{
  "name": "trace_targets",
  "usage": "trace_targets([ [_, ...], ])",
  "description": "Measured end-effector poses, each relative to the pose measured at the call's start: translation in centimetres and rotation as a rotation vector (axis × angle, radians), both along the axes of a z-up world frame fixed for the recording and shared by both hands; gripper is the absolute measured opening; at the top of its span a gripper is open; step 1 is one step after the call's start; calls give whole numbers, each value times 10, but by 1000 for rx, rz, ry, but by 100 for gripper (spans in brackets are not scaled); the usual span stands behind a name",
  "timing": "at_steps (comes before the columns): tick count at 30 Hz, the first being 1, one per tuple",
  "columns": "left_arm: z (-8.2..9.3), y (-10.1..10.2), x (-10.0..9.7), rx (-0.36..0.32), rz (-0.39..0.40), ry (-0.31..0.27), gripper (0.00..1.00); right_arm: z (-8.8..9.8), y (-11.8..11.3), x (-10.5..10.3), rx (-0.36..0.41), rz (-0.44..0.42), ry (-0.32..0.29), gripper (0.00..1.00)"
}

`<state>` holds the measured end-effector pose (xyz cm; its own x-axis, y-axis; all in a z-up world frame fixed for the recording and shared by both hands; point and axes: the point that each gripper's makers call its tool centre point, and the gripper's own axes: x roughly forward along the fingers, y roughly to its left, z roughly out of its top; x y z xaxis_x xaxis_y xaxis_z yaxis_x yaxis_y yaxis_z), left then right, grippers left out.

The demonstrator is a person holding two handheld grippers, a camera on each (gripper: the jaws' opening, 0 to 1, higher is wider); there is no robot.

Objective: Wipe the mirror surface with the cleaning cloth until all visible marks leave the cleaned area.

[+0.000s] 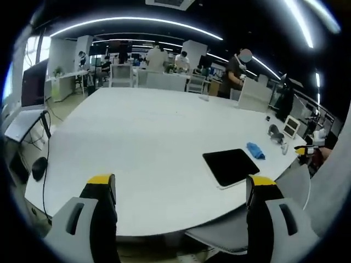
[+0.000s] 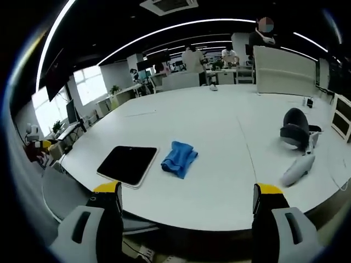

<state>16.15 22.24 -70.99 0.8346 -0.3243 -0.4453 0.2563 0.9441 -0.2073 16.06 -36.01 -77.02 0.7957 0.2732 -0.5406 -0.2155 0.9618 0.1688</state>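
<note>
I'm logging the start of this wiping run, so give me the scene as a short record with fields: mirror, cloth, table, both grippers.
mirror: dark flat rectangular mirror with rounded corners, lying flat near the table's edge
cloth: crumpled blue cleaning cloth, on the table beside the mirror, apart from it
table: large white table
left gripper: jaws spread, nothing held, short of the table
right gripper: jaws spread, nothing held, off the table edge
wiping: not yet begun

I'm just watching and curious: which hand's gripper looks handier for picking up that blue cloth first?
Probably the right. In the right gripper view the blue cloth lies near the middle, ahead of its open jaws, beside the mirror. In the left gripper view the cloth sits far off to the side.
</note>
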Motion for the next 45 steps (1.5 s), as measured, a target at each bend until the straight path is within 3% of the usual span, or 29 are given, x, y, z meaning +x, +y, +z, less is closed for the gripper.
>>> trace_targets([
  [3,1,-5,6,38,-18,-10,99,-3,5,1,-18,16,4,98],
  [11,0,-1,22,38,-17,-9,99,-1,12,6,-18,9,31,98],
  [17,-3,2,30,48,-4,-13,99,5,14,20,-11,-6,29,98],
  [26,-18,-5,41,34,-20,0,99,16,28,71,-31,-66,-11,96],
  [29,-19,-10,39,37,-43,7,99,18,34,87,-22,-67,-18,89],
  [31,-19,-13,37,34,-49,8,99,17,42,97,-46,-52,-31,92],
  [37,-30,-23,26,25,-68,39,99,-1,48,125,-78,-118,-33,85],
  [43,-37,-27,21,16,-71,59,99,-42,67,137,-130,-81,39,82],
  [45,-38,-28,20,18,-73,63,99,-52,69,141,-147,-99,44,73],
])
